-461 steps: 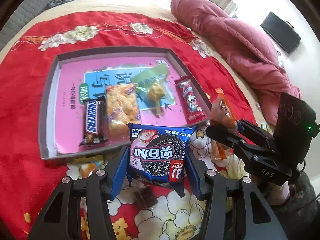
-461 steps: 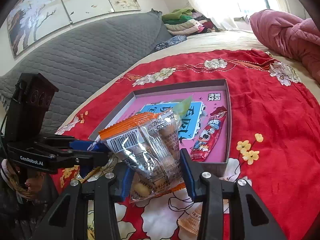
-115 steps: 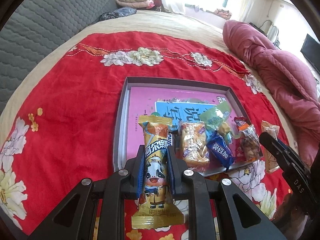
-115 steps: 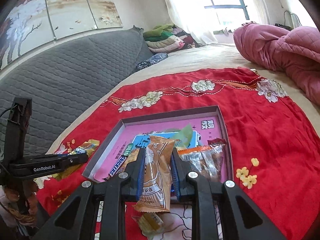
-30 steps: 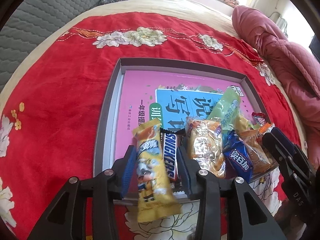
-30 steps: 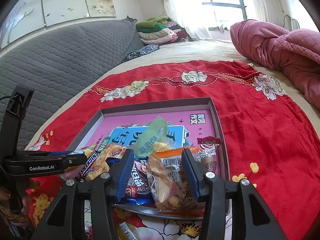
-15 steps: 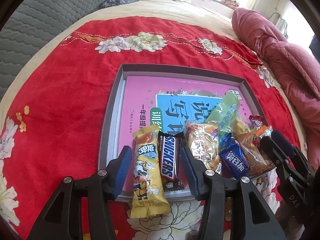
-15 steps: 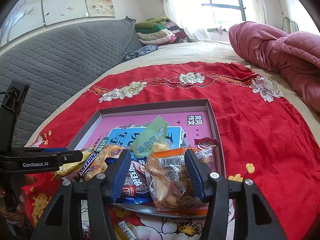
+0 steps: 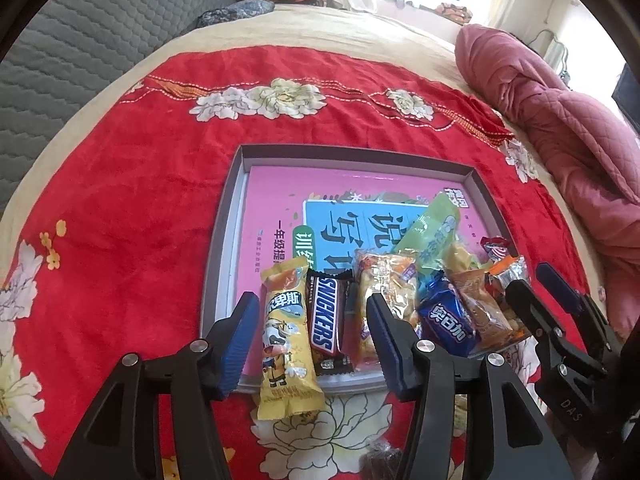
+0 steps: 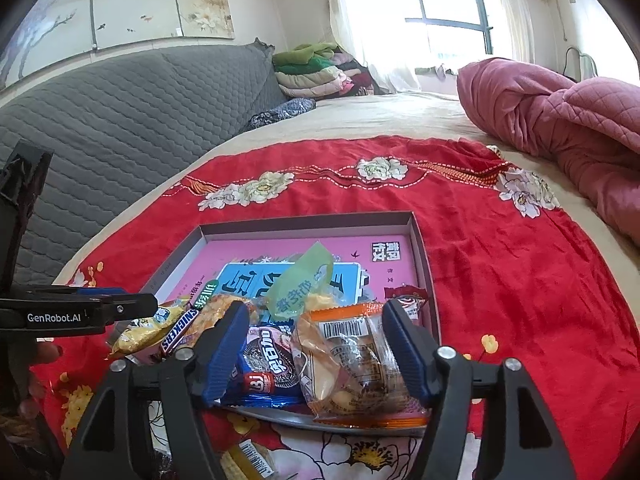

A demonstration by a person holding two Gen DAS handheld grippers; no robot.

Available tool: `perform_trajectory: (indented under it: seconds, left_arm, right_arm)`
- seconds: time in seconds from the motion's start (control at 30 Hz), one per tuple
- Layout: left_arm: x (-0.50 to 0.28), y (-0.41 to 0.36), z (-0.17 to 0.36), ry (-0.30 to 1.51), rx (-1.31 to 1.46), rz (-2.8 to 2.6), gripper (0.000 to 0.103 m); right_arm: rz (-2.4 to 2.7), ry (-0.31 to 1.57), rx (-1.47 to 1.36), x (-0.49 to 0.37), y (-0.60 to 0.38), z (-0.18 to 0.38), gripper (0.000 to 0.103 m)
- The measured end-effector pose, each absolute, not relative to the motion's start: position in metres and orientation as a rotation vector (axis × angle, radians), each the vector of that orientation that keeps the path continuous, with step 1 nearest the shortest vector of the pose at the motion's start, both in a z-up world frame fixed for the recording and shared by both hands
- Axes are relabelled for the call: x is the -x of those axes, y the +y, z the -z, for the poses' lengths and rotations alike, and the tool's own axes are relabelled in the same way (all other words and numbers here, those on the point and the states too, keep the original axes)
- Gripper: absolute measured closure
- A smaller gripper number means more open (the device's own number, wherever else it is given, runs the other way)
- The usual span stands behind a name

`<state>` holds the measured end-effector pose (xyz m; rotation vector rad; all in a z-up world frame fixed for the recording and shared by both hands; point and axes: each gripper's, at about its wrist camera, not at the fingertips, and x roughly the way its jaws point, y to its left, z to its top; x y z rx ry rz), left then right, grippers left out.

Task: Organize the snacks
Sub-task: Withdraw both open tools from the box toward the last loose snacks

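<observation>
Both claws have just been opening: the left claw (image 9: 312,330) stands released around the yellow snack bar (image 9: 286,338), now lying half over the tray's (image 9: 224,264) near rim, the right claw (image 10: 316,354) released around the orange-edged packet (image 10: 356,364) — two more delivered!

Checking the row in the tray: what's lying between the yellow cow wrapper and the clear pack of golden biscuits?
The Snickers bar lies between the yellow cow wrapper and the biscuit pack, seen in the left wrist view.
</observation>
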<state>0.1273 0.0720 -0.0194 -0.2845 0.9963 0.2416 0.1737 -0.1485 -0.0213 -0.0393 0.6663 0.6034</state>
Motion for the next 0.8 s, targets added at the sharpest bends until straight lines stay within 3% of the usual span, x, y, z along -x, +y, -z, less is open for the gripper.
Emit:
perform_trajectory:
  seconds: [0.8]
  left_arm:
    - [-0.099,0.046,0.010,1.017,0.252,-0.183,0.042]
  right_arm:
    - [-0.516,0.625,0.180,-0.142,-0.152,-0.005,0.033]
